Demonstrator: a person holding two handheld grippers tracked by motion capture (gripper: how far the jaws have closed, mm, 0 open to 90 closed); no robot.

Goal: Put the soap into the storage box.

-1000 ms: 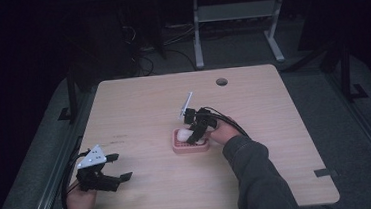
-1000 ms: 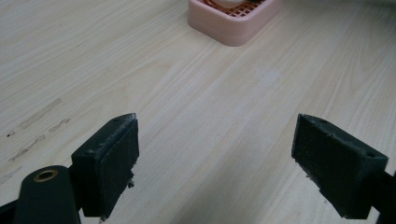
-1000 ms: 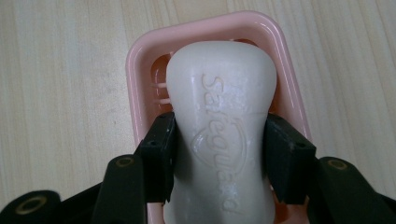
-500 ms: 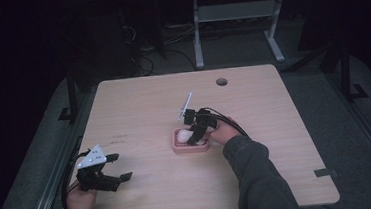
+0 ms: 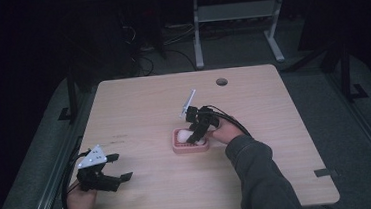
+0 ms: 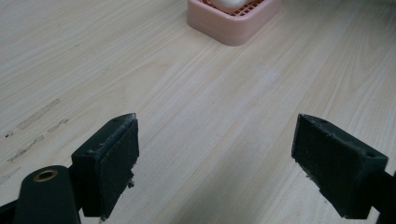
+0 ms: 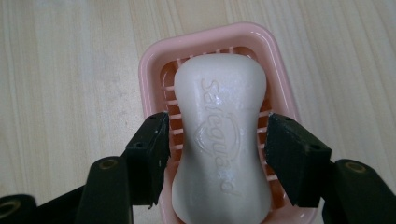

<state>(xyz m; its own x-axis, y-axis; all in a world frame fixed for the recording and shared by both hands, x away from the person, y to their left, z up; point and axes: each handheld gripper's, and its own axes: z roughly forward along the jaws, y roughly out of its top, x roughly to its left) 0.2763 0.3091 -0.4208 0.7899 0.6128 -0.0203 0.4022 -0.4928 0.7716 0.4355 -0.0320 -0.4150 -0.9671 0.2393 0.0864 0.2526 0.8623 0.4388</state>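
Observation:
A white bar of soap (image 7: 222,140) lies in a pink slotted soap dish (image 7: 154,60) near the middle of the table. My right gripper (image 7: 217,126) points down over it. Its jaws have just been opening and stand on either side of the soap's waist, a narrow gap at each pad, so nothing is gripped. From above, the right gripper (image 5: 194,134) hangs over the dish (image 5: 191,148) with the soap (image 5: 182,134) under it. My left gripper (image 5: 121,166) hovers wide open near the table's front left, with bare wood between its pads (image 6: 112,158); the dish (image 6: 233,28) lies farther off.
The wooden table (image 5: 138,103) has a round cable hole (image 5: 221,81) at its back right. A few faint dark scuff marks (image 6: 37,116) lie on the wood near the left gripper. Beyond the table stand a grey frame (image 5: 231,15) and floor cables.

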